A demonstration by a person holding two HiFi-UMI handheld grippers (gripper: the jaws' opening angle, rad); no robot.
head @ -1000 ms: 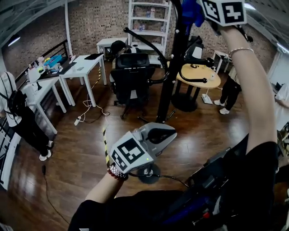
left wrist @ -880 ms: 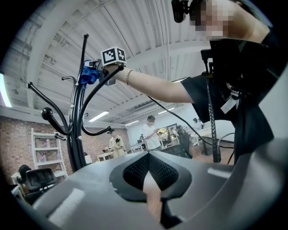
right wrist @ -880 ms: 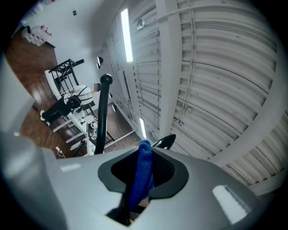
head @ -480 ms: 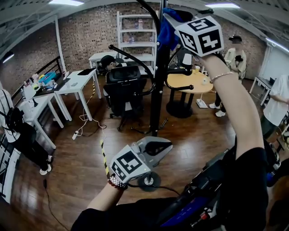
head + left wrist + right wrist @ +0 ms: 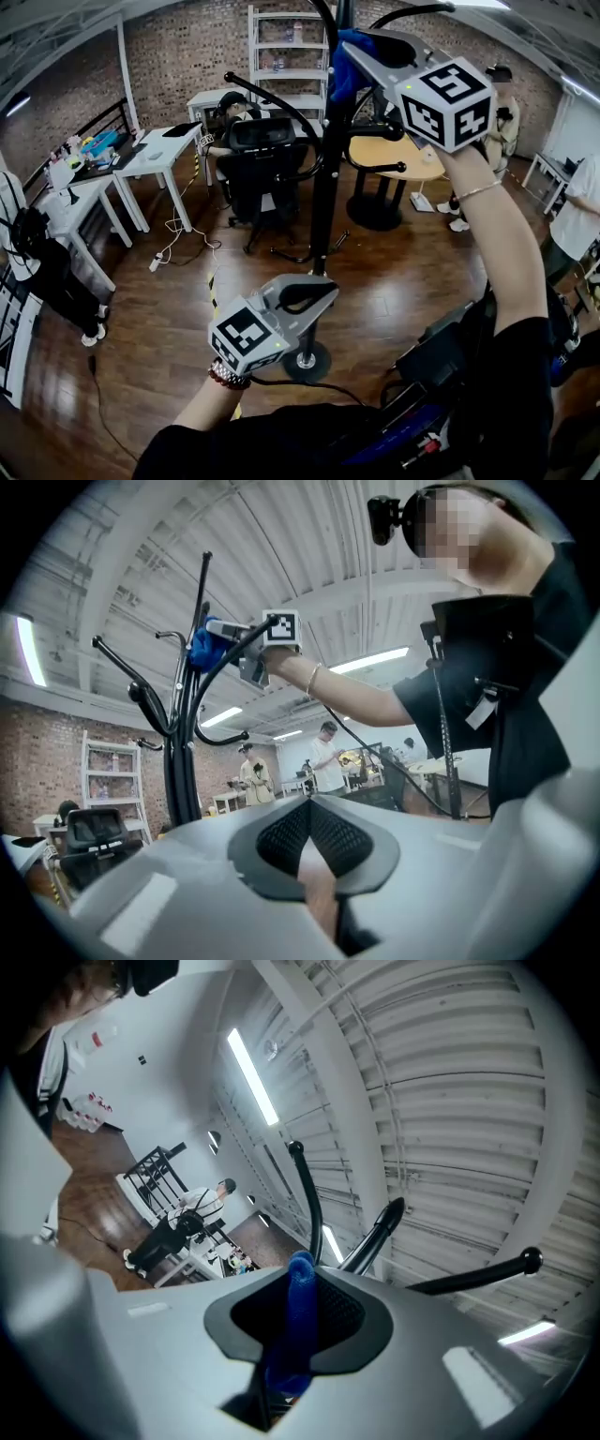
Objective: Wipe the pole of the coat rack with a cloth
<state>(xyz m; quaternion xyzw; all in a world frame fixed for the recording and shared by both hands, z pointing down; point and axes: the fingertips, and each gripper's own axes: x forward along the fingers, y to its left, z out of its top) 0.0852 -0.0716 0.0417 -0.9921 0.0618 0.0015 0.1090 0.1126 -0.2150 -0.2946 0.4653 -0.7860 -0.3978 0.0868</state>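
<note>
The black coat rack pole (image 5: 323, 187) rises from a round base (image 5: 305, 361) on the wood floor, with curved hooks at the top. My right gripper (image 5: 351, 49) is raised high beside the pole's upper part, shut on a blue cloth (image 5: 341, 64) that lies against the pole. In the right gripper view the cloth (image 5: 298, 1321) sticks out between the shut jaws of the right gripper (image 5: 302, 1269), with hooks beyond. My left gripper (image 5: 324, 289) hangs low near the base, shut and holding nothing. The left gripper view shows the left gripper (image 5: 308, 806), the pole (image 5: 183, 752) and the cloth (image 5: 202, 649).
A black office chair (image 5: 258, 159) stands just behind the rack, with white desks (image 5: 155, 150) to the left, a white shelf (image 5: 286, 47) at the back and a round wooden table (image 5: 398, 159) to the right. People (image 5: 502, 103) stand at the right and at the left edge.
My right gripper with the cloth has come lower in the head view, still beside the upper pole. The left gripper has drifted slightly left and down.
</note>
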